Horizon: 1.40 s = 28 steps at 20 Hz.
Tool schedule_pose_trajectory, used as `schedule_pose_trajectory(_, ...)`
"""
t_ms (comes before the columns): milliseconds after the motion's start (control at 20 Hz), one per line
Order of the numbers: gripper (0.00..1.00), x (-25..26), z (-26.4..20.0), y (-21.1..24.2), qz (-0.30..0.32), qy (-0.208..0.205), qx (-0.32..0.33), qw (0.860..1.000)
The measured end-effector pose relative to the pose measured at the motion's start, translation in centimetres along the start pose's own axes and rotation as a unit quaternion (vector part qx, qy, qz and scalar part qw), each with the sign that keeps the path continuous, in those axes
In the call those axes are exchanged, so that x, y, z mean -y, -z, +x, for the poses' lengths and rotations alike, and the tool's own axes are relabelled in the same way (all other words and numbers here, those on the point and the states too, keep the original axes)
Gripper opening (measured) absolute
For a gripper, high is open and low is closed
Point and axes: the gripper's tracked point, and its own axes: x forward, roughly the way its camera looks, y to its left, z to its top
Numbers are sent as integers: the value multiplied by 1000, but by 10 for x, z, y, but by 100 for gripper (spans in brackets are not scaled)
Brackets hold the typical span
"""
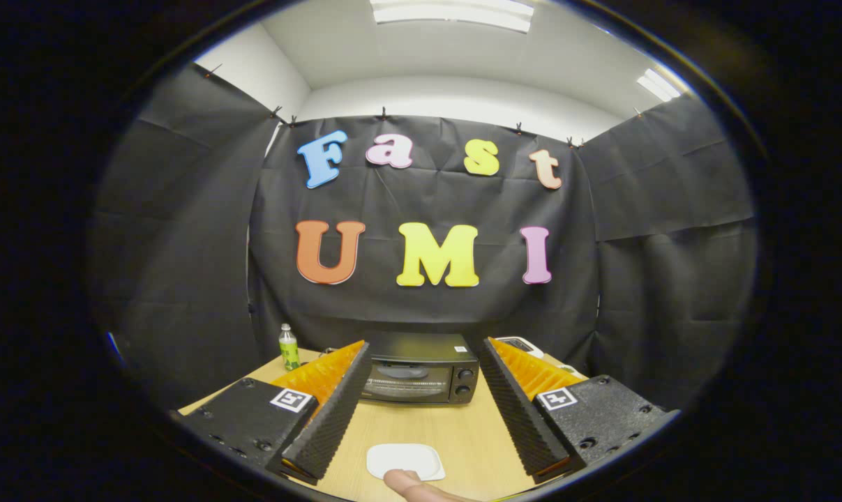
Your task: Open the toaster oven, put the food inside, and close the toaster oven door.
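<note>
The gripper (421, 418), fingers spread wide and holding nothing, faced the closed toaster oven (421, 369) beyond them across the table (476, 432), while the white plate (405, 460) lay between the fingertips, presumably staged for loading after the door.

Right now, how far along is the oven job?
Nothing looks done yet. The toaster oven sits at the back of the table with its door shut. The gripper is open and holds nothing, its fingers framing the oven from a distance. The white plate lies between the fingers, a fingertip at its near edge. Opening, loading and closing remain.
</note>
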Motion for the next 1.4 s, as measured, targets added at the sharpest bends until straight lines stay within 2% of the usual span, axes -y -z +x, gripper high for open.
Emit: schedule_pose_trajectory(1400,100,-9,-9,-1,-9,-11,7,1000)
